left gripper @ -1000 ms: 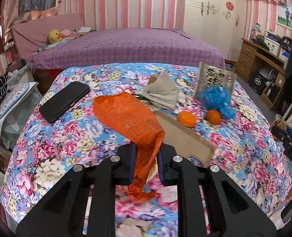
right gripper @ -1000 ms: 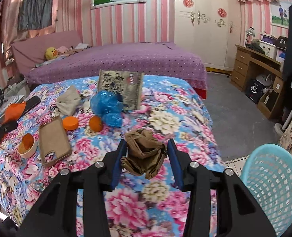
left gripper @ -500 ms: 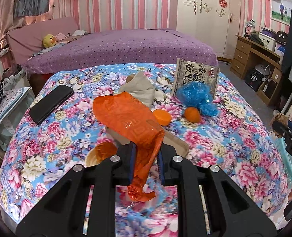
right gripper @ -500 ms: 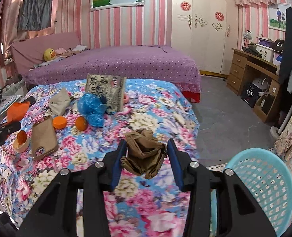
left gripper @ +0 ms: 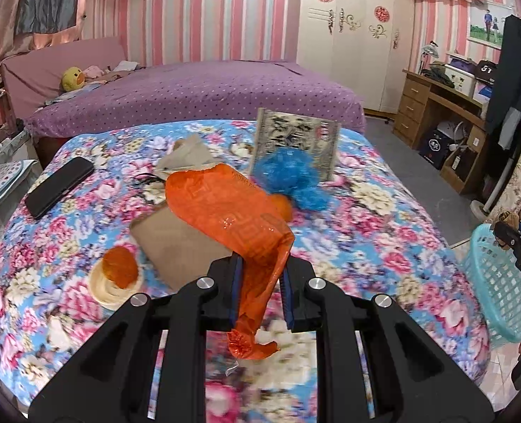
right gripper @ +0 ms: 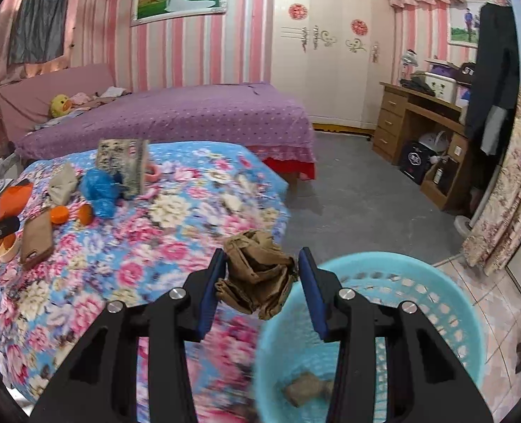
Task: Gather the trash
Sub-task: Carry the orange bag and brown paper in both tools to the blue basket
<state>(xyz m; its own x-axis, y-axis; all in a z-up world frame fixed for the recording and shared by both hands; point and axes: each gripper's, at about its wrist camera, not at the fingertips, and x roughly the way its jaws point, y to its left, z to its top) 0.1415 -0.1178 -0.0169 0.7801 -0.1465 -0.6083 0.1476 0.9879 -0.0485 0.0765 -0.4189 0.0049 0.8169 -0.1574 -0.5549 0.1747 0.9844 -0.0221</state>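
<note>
Left tongs (left gripper: 260, 290) clamp an orange wrapper (left gripper: 225, 211); right tongs (right gripper: 260, 290), marked "DAS", clamp crumpled brown paper (right gripper: 256, 275).

My left claw (left gripper: 259, 290) pinches an orange plastic wrapper (left gripper: 230, 216) above the floral bed (left gripper: 383, 225). Beneath it lie a tan phone case (left gripper: 175, 243), a cupcake liner holding an orange peel (left gripper: 114, 280), a black phone (left gripper: 60, 186) and a blue bag (left gripper: 292, 178). At the far right, my right claw (left gripper: 507, 232) holds something brown over the light-blue basket (left gripper: 500, 282).
</note>
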